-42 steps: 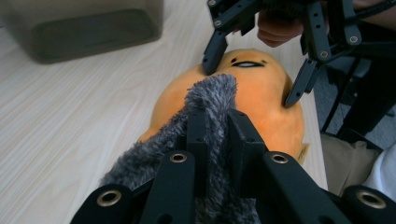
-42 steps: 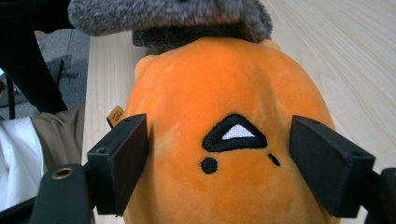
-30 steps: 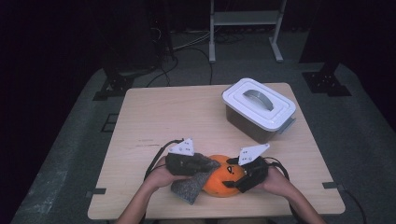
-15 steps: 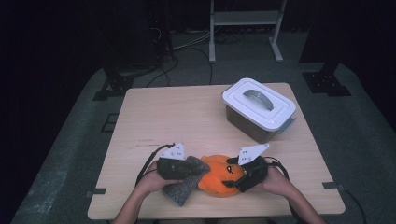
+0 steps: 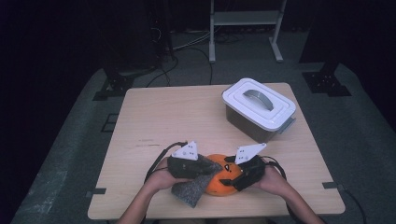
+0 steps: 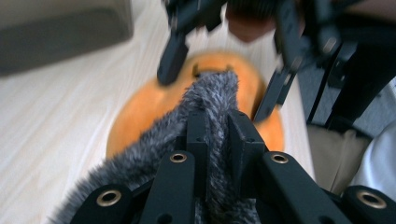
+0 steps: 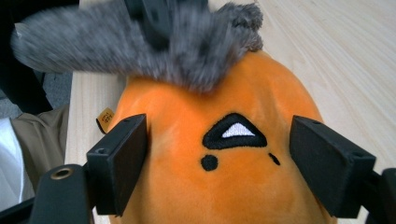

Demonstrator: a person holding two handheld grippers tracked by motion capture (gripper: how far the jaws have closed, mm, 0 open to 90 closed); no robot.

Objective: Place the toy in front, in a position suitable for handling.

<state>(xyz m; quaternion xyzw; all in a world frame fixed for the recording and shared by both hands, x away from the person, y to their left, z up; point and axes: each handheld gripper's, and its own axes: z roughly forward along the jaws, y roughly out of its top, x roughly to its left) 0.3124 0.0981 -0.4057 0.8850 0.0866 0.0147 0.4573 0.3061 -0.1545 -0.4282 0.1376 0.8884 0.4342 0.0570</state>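
Observation:
An orange plush toy with an embroidered black-and-white eye lies near the table's front edge. A grey furry cloth drapes over its left side. My left gripper is shut on a fold of that cloth, and the pads pinch the fur above the toy. My right gripper comes from the right. Its two pads press the toy's sides, and the cloth lies across the toy's far end. The right gripper faces the left gripper view.
A grey storage box with a white handled lid stands at the back right of the wooden table. Cables trail from both grippers by the front edge. The person's lap shows just past that edge.
The left gripper drew the cloth left off the toy, then brought it back right onto it. The right gripper and the toy kept still.

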